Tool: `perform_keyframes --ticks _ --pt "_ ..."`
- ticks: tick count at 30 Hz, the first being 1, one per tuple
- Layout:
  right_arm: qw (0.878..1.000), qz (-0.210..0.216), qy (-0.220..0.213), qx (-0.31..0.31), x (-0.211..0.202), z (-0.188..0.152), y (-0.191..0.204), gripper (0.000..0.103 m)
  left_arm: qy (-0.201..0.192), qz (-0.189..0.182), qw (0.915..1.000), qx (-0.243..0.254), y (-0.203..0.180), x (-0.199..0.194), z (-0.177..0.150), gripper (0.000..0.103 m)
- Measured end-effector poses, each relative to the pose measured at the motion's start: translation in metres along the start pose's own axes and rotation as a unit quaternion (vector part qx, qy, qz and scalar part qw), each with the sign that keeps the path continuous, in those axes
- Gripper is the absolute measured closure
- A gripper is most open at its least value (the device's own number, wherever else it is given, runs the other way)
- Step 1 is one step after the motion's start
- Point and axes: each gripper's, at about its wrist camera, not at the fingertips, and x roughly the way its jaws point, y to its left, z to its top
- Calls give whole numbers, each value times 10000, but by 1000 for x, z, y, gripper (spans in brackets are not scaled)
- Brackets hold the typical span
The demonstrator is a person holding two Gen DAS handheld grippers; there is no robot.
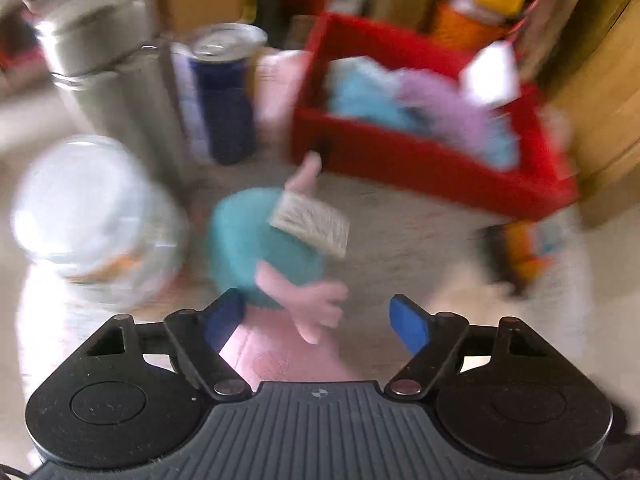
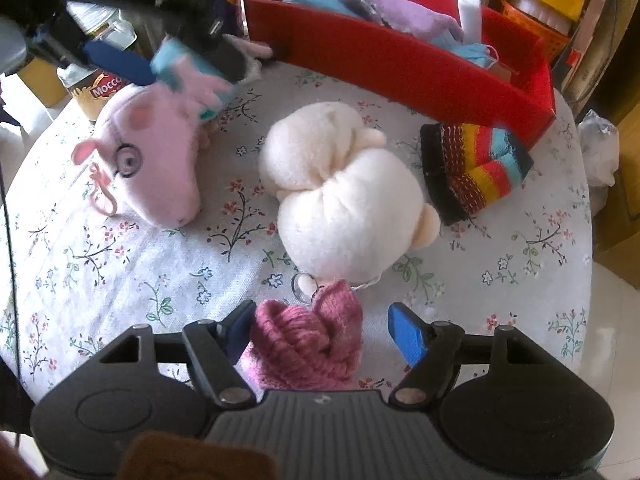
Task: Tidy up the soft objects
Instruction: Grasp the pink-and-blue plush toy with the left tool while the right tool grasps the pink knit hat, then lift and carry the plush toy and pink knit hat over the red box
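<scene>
Two tools work over a round table (image 2: 120, 264) with a floral cloth, where soft toys lie loose beside a red bin (image 2: 400, 68) at the far edge. The left tool (image 1: 318, 318) points steeply down at a pink pig (image 2: 156, 148) in a teal dress; its blue pads (image 1: 408, 322) stand wide apart on either side of the toy's body, and the view is too blurred to tell whether they touch it. A paper tag (image 1: 310, 224) sticks out from the pig's dress. From the right wrist view the pig lies on its side at the table's left, with the left tool over its body.

The right tool (image 2: 320, 328) hangs over a pink knit piece (image 2: 308, 344) at the near edge. Its jaws are partly apart, the left pad against the knit and the right pad clear of it. A key ring (image 2: 302, 286) lies just beyond the knit, touching a cream plush (image 2: 340, 192) in the middle of the table. To the right of the plush sits a striped sock (image 2: 476, 168), its far end close under the bin's corner.

The bin already holds blue and lilac cloths (image 2: 416, 20). A coffee jar (image 2: 96, 92) stands behind the pig, and the left wrist view shows a blue can (image 1: 224, 96) and a steel flask (image 1: 108, 60) beyond it.
</scene>
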Motion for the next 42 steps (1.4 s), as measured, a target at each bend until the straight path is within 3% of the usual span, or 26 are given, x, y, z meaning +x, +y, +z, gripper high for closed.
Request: perform_keyframes --ticks 4,8,11,15,20,26,29,33,42 --pt "10000 39 53 -17 3 -3 -2 60 -20 -220 9996 149 1 -1 -2 21" --pt "9999 117 92 -17 8 -5 -4 64 444 448 9979 139 5 26 -7 17" --pt "9996 259 107 46 12 -2 -9 78 368 634 9971 179 0 32 -8 17" --pt "9995 294 85 13 13 0 -10 84 340 761 9965 78 -1 37 -3 24" --pt "9997 210 61 -118 13 -1 -2 86 216 1044 9925 604 -19 39 -8 33" --pt "9994 156 -32 -294 4 -7 6 98 172 896 9949 427 -8 31 -15 37" --pt "9993 120 -96 -342 1 -9 6 101 249 93 9996 117 -5 20 -16 37" --pt "9988 -3 -265 -400 -7 -10 7 103 24 68 9990 446 -25 6 -20 37" --pt "9970 -92 -693 -323 -37 0 4 103 -191 -262 9989 340 -22 -19 -15 37"
